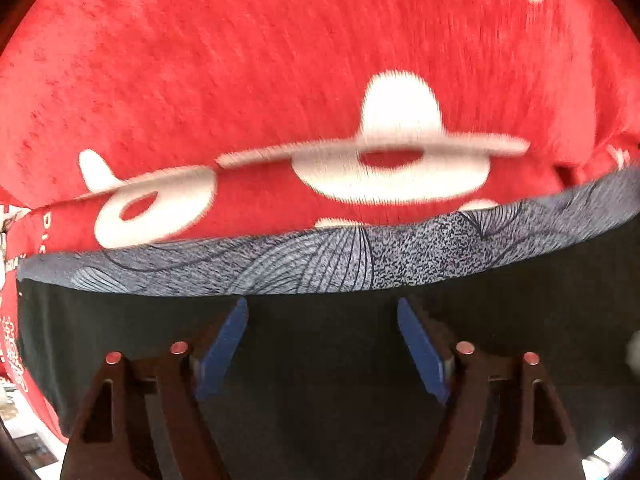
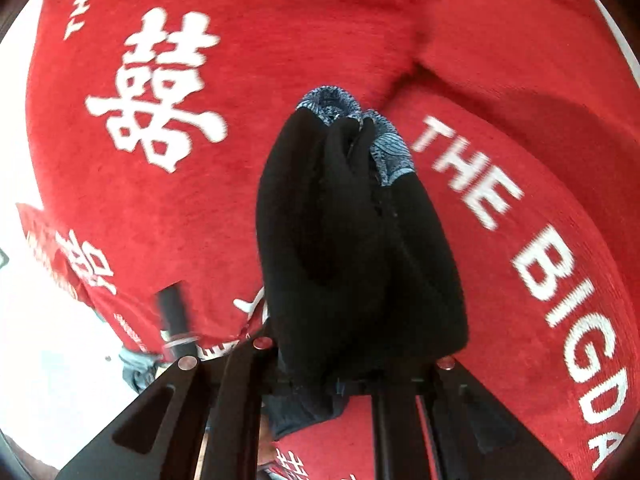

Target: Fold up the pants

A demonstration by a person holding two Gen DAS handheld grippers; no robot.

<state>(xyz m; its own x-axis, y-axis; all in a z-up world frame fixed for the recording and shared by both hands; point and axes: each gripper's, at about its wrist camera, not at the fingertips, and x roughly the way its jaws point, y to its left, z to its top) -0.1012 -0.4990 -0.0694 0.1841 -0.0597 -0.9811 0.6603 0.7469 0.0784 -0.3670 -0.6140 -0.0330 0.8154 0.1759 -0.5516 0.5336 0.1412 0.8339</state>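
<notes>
The pants point(image 1: 120, 328) are black with a grey-blue patterned waistband point(image 1: 320, 260) and lie on a red cloth point(image 1: 240, 80) printed in white. In the left wrist view my left gripper point(image 1: 322, 308) points down over the black fabric just below the waistband. Its blue pads point(image 1: 224, 344) stand apart and nothing is pinched between them. In the right wrist view my right gripper point(image 2: 352, 360) is shut on a bunched fold of the pants point(image 2: 340, 240), which rises in front of the camera. The waistband point(image 2: 388, 152) shows at the top of the bunch. The fabric hides the fingertips.
The red cloth point(image 2: 500, 120) with white letters and characters covers the whole surface under both grippers. At its left edge in the right wrist view are a black cylindrical object point(image 2: 174, 316), a bit of grey-blue material point(image 2: 136, 368) and a white floor or surface point(image 2: 40, 340).
</notes>
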